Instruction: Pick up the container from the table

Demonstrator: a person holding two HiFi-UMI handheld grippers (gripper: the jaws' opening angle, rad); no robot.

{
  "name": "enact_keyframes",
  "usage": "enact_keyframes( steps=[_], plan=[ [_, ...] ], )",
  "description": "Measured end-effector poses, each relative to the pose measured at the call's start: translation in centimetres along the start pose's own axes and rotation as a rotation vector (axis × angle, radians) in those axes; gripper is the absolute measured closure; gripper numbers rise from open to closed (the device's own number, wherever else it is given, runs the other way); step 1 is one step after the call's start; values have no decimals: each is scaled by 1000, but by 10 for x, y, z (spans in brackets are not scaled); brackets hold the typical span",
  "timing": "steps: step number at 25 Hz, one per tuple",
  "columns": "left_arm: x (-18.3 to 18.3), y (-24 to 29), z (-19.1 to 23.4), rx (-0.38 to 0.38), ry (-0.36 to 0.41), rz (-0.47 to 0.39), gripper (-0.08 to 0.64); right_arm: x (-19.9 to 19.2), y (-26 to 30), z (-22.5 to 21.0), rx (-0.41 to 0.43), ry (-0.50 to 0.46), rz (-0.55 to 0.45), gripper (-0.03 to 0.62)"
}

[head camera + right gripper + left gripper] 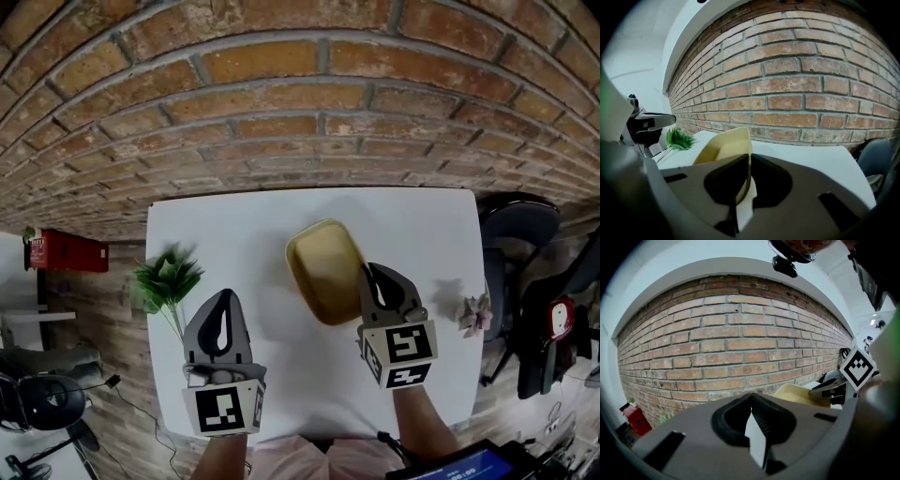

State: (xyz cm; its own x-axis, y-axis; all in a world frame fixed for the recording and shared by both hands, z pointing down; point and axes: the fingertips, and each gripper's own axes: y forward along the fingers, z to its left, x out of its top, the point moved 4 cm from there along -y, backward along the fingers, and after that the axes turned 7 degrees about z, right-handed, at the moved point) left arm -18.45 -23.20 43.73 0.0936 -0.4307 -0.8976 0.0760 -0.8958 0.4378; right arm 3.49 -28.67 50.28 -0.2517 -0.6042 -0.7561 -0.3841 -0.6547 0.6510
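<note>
The right gripper is pinching the near right rim of the yellow container over the white counter. The left gripper is hovering to its left, jaws together and empty, near a green plant at the counter's left edge.

Soft, even light; my worktop glares white, shadows faint. The brick wall bows at fisheye edges; my left tongs blur near the lens, corners black.

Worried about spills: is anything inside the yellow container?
Nothing shows inside the container: only its bare yellow floor and walls. The right gripper, jaws shut on the near rim, hides that corner.
</note>
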Motion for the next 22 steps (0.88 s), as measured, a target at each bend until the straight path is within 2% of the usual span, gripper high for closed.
enact_keyframes(
  steps=[14, 19, 22],
  plan=[
    [36, -45, -4, 2, 57, -112, 551, 34, -57, 12, -26, -23, -124, 575],
    [51, -63, -10, -2, 13, -166, 551, 42, -81, 18, -38, -34, -166, 575],
    [57, -73, -9, 2, 62, -186, 551, 48, -96, 21, -46, -44, -195, 575]
  ],
)
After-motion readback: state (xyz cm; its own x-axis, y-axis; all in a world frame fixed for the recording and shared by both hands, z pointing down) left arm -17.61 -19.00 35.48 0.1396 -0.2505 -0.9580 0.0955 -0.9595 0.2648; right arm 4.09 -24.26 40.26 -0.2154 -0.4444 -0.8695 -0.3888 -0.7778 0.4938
